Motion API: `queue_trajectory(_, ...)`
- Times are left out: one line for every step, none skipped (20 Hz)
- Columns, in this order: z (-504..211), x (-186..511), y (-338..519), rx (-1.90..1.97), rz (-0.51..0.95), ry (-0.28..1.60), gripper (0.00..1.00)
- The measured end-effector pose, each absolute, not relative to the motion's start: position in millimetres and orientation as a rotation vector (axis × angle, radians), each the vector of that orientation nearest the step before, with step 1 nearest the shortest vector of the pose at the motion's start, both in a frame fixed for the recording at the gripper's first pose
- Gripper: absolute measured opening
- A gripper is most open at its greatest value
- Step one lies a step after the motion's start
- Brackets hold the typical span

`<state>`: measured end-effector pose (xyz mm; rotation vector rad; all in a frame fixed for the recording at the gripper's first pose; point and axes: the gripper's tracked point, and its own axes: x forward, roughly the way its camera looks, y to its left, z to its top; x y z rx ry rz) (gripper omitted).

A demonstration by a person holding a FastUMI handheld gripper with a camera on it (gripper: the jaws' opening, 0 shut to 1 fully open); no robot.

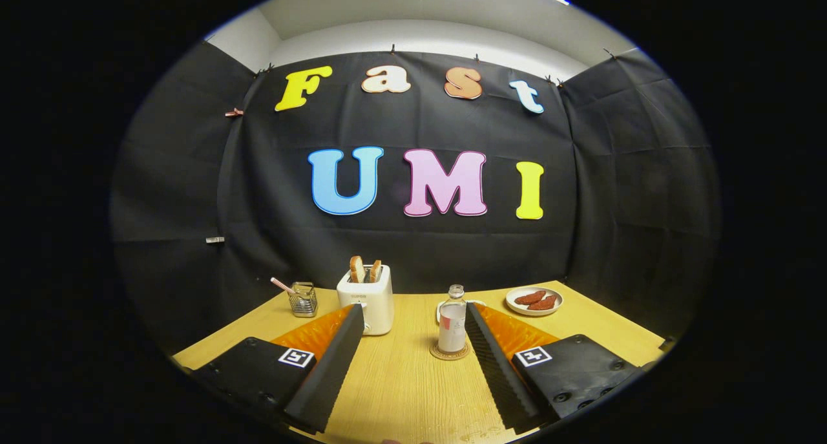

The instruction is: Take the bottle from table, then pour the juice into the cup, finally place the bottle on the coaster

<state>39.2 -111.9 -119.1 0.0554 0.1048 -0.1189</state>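
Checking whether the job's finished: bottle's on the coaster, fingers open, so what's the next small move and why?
Probably just back the gripper straight away. The bottle stands upright on the coaster, ahead of the open fingers, untouched, so only clearing off without knocking it remains.

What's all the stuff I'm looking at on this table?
Bottle: one, clear, upright on the coaster, ahead of the claw's right finger.
Coaster: one, brown, under the bottle.
Cup: one, white, mostly hidden behind the bottle.
Toaster: one, white, two toast slices inside, beyond the left finger.
Wire basket: one, metal, left of the toaster.
Plate: one, white, holding reddish food, far right.
Table: one, light wood.
Claw: one, open, holding nothing.
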Motion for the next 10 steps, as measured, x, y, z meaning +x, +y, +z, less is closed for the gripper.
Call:
queue_trajectory(-119.2,38.7,-112.9,0.056,-0.119,0.106,0.97)
queue_trajectory(-120.4,37.3,-113.5,0.056,-0.121,0.109,0.96)
queue_trajectory(-120.6,37.3,-114.8,0.058,-0.124,0.113,0.97)
queue_trajectory(-121.3,36.2,-116.1,0.060,-0.127,0.115,0.97)
queue_trajectory(-121.3,36.7,-117.1,0.062,-0.128,0.116,0.97)
queue_trajectory(-121.4,35.7,-117.5,0.064,-0.127,0.118,0.96)
queue_trajectory(-121.4,35.1,-117.3,0.064,-0.126,0.119,0.96)
queue_trajectory(-120.6,34.4,-117.5,0.063,-0.126,0.118,0.96)
queue_trajectory(-119.9,34.2,-117.5,0.063,-0.125,0.117,0.96)
queue_trajectory(-119.8,33.7,-117.3,0.063,-0.123,0.117,0.97)
